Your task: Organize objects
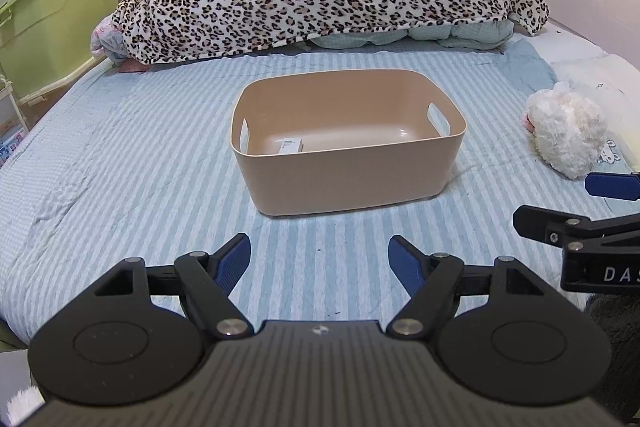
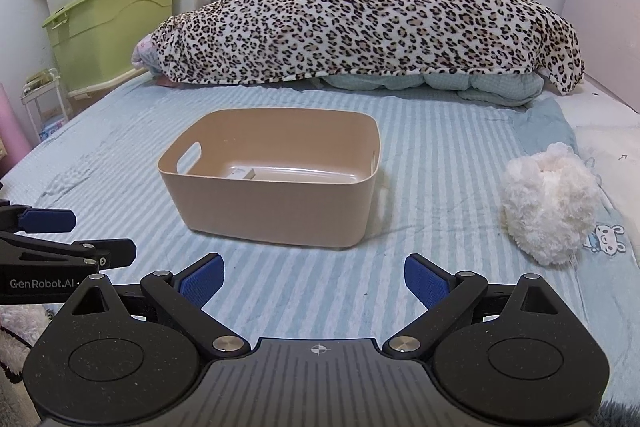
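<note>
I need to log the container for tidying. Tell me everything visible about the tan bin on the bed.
The tan bin is a smooth, plastic-looking rectangular tub with rounded corners and a slot handle cut in each short end. It stands upright on the striped blue sheet, open-topped. A small white box lies flat inside; neither gripper touches the tub.

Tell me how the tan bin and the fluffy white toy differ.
The tan bin is hard, smooth and open-topped with handle cutouts; the fluffy white toy is a soft, shaggy, rounded lump. The bin sits mid-bed and holds a small white box; the toy lies to its right, holding nothing. Both rest on the striped sheet, untouched by either gripper.
</note>
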### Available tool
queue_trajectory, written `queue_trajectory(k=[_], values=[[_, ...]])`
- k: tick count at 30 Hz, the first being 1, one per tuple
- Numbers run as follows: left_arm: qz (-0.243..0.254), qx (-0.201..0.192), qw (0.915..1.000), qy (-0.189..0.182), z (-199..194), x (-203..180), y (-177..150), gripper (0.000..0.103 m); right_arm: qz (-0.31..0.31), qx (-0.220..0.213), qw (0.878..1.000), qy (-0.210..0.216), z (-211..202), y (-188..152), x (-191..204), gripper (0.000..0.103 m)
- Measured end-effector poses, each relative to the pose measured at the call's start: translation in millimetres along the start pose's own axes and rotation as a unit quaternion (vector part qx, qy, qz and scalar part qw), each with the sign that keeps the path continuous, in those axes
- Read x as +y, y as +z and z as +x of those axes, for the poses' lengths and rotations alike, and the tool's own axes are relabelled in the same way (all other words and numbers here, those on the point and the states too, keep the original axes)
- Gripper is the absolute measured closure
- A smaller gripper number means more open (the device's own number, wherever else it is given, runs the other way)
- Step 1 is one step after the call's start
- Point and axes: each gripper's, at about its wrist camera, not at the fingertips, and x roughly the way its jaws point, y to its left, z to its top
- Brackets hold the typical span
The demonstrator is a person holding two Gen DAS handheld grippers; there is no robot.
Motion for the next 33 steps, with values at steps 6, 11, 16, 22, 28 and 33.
queue_trajectory(k=[6,11,16,22,28,33], values=[[-0.003,0.005,1.0,0.0,-0.3,2.3,-4.2,0.026,0.006,0.001,1.0,-0.003,-1.9,-2.2,-2.6,0.005],[0.0,0.008,1.0,0.0,-0.7,-0.8,-6.2,0.026,0.012,0.001,1.0,-0.005,-2.8,-2.3,-4.8,0.005],[0.0,0.012,0.9999,0.002,1.2,-1.9,-7.6,0.026,0.016,0.001,1.0,-0.009,-2.8,-2.0,-5.9,0.005],[0.001,0.011,0.9999,0.004,1.4,-2.3,-7.4,0.026,0.019,0.001,1.0,-0.012,-2.7,-2.2,-6.3,0.005],[0.0,0.011,0.9999,0.006,1.5,-2.7,-8.6,0.026,0.019,0.003,1.0,-0.014,-2.3,-2.7,-6.8,0.004],[-0.007,0.012,0.9999,0.003,1.8,-1.0,-9.0,0.026,0.019,0.003,1.0,-0.014,-2.0,-2.7,-7.7,0.004]])
